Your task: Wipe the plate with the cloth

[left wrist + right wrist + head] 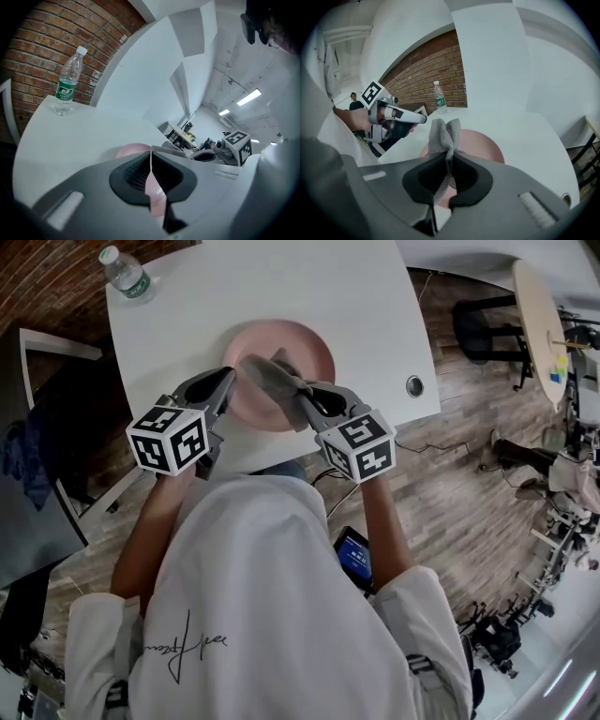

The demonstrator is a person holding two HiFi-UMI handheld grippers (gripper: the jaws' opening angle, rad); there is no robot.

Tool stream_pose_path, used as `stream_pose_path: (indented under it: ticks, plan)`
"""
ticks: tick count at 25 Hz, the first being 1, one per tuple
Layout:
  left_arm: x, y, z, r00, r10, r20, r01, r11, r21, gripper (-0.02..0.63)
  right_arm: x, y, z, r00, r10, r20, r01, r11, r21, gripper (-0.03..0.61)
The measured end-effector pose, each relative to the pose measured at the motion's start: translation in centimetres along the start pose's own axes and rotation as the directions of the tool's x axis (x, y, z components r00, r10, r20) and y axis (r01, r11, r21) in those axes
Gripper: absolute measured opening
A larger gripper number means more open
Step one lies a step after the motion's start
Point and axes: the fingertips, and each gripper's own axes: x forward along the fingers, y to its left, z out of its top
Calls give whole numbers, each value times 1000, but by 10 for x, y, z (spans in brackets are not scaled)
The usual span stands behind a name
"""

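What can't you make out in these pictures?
Near rim of the plate: head view, covered by the cloth, left gripper and right gripper.
Label print on the water bottle: too small in every view.
Whether the plate touches the table: underside hidden in all views.

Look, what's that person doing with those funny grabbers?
A person holds a gripper in each hand at a white table. The left gripper pinches the rim of a pink plate. The right gripper is clamped on a grey cloth, bunched up over the plate. Wiping looks about to begin.
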Motion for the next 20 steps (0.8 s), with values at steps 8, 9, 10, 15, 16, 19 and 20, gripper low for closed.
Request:
stream_pose_path:
  ticks: [8,9,10,15,16,19,20]
  plan:
    - [-17,-15,9,998,-39,57,39,999,6,6,-20,10,17,996,17,91,-22,998,54,23]
    - [-19,-17,11,997,-47,68,47,999,13,8,-21,11,18,995,17,97,-22,998,52,23]
    - [-21,-19,14,995,-56,81,55,998,19,8,-23,12,20,995,16,101,-21,999,47,23]
    - [-28,-33,24,985,-107,135,100,993,56,6,-26,18,29,993,6,116,-9,1000,25,20]
    - [-30,-36,25,983,-115,140,106,992,66,6,-27,19,31,993,4,121,-7,1000,25,20]
    - [-33,-42,27,980,-135,149,123,989,87,6,-28,22,34,992,-1,127,-1,1000,20,21]
    - [-34,-43,27,978,-141,152,128,988,88,8,-28,23,34,992,-4,125,1,1000,19,21]
